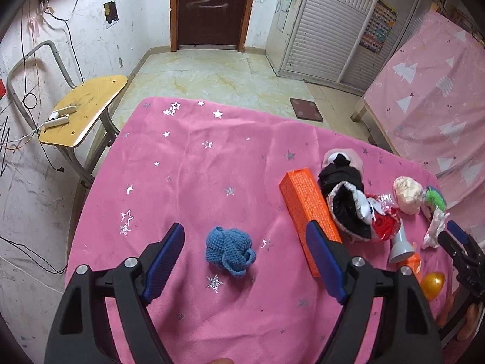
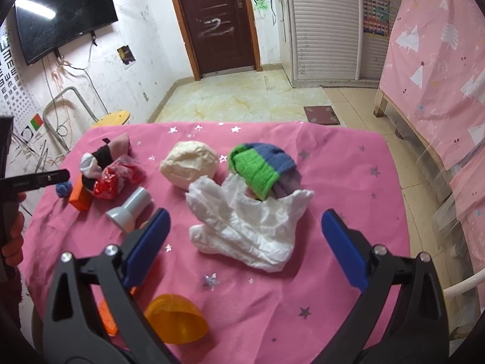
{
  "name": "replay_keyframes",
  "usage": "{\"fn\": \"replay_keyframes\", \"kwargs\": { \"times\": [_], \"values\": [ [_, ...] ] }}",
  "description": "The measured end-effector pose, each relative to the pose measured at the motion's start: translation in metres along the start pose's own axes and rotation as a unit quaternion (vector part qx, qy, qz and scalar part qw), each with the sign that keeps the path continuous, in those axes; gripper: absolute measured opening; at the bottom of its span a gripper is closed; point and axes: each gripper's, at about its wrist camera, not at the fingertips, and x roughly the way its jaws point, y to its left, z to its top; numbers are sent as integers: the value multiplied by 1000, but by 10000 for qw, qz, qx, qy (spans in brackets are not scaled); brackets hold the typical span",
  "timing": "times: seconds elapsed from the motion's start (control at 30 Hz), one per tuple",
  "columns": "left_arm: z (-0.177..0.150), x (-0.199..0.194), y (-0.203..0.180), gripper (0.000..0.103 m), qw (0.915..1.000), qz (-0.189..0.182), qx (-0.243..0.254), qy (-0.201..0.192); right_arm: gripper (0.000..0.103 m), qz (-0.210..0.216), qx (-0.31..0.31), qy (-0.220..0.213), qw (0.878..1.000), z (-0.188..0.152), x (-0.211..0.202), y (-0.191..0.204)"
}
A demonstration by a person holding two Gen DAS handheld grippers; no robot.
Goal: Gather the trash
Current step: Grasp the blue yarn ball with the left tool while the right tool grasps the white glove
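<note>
Both grippers, the left gripper (image 1: 245, 254) and right gripper (image 2: 245, 242), hover with jaws spread and empty over a pink tablecloth (image 1: 188, 157); white tissue (image 2: 245, 227), red wrapper (image 2: 113, 180) and the rest lie uncollected (no bin shows).

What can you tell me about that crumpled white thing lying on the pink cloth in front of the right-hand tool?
The white tissue looks like thin, soft paper, crumpled and creased, lying loosely spread on the pink tablecloth. Its far edge lies against the green and blue knitted sock, and a cream crumpled ball sits just behind its left side. It lies ahead of the right gripper, whose jaws stand wide open and do not touch it.
</note>
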Motion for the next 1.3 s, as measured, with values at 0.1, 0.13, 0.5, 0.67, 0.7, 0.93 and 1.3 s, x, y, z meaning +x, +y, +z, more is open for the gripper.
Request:
{"fn": "replay_keyframes", "kwargs": {
  "times": [0.1,0.13,0.5,0.67,0.7,0.93,1.3],
  "values": [
    [-4,6,-1,59,9999,100,37,83,96,-1,2,84,10000,0,5,2],
    [-6,9,-1,51,9998,129,42,143,96,-10,-22,106,9999,-1,7,3],
    [-16,10,-10,23,9987,445,234,87,62,-564,-370,378,9970,-5,26,13],
    [-16,8,-7,23,9991,377,175,63,45,-622,-584,287,9959,-9,21,22],
    [-16,5,-7,23,9991,376,181,34,44,-566,-545,269,9965,-9,20,20],
    [-13,-19,-9,23,9995,235,123,-187,41,176,-338,-3,9993,-11,-11,13],
    [-15,-80,-43,24,9964,-266,301,-742,42,983,-338,-812,9913,-9,-94,16]
  ]
}}
